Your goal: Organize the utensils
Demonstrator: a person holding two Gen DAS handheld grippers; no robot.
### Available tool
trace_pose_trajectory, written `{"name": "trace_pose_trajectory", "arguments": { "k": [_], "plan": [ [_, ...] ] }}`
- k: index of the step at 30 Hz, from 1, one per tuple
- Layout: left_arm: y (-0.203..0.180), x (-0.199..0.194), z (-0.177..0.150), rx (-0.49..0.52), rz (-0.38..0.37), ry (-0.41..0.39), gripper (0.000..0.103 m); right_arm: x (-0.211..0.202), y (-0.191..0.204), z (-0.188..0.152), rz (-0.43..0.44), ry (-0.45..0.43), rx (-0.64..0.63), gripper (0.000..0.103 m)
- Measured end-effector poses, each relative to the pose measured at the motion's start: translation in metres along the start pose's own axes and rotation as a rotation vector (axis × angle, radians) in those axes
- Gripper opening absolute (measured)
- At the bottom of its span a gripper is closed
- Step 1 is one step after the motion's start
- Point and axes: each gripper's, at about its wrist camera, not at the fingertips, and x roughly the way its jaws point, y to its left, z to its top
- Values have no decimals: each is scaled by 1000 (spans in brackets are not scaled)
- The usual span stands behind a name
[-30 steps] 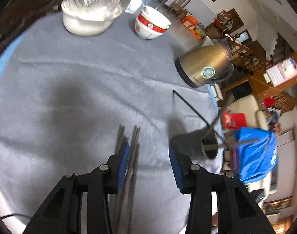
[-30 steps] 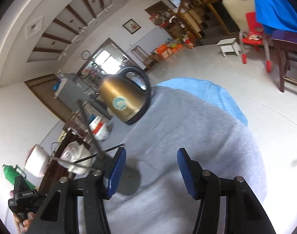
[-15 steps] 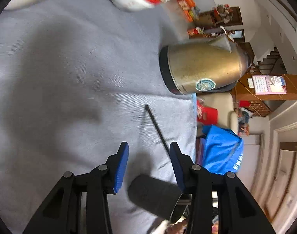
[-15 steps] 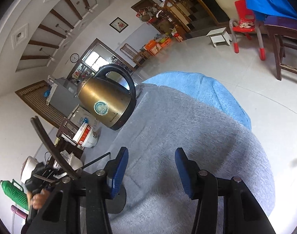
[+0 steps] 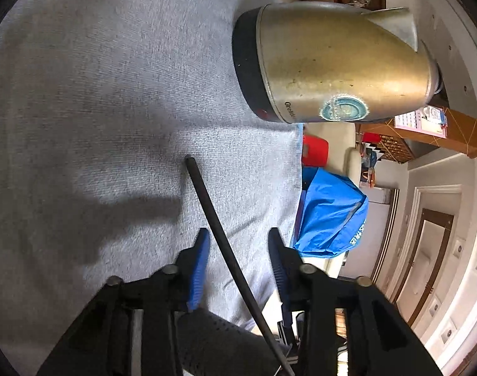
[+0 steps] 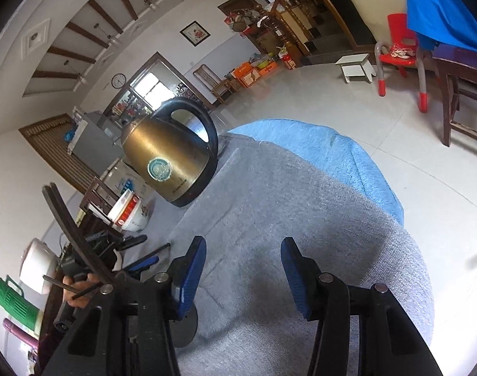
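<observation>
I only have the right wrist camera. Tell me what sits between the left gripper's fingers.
Observer: A single black chopstick runs between the jaws of the left gripper, which are closing. Neither pad touches it yet.
Operator: Say where its far end lies.
Observer: On the grey cloth, short of the brass-coloured kettle and not touching it.
Operator: Now its near end.
Observer: It passes over the black perforated holder below the gripper. The end itself runs out of frame.
</observation>
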Motion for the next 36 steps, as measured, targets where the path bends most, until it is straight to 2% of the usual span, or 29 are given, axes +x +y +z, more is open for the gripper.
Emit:
{"name": "trace_pose_trajectory", "arguments": {
  "k": [4,7,11,16,21,24,28,31,36],
  "plan": [
    [2,5,0,-2,23,-6,11,-1,-1,-3,-4,10,4,53],
    [-2,1,-3,11,14,-22,9,-4,-1,-4,-7,9,3,53],
    [-14,-16,-3,35,25,-86,9,-13,-1,-3,1,1,5,53],
    [-33,-60,-9,63,13,-202,7,-26,3,-3,17,-19,1,53],
    [-52,-131,-21,71,-6,-423,7,-44,7,-4,39,-43,-3,53],
    [-69,-181,-43,105,-28,-574,6,-55,11,-6,54,-53,-9,53],
    [-88,-226,-73,156,-16,-672,6,-69,17,-9,77,-67,-18,53],
    [-102,-252,-97,191,-10,-717,6,-79,22,-12,96,-77,-26,53],
    [-113,-261,-141,239,18,-726,6,-97,27,-16,123,-93,-39,53]
  ]
}}
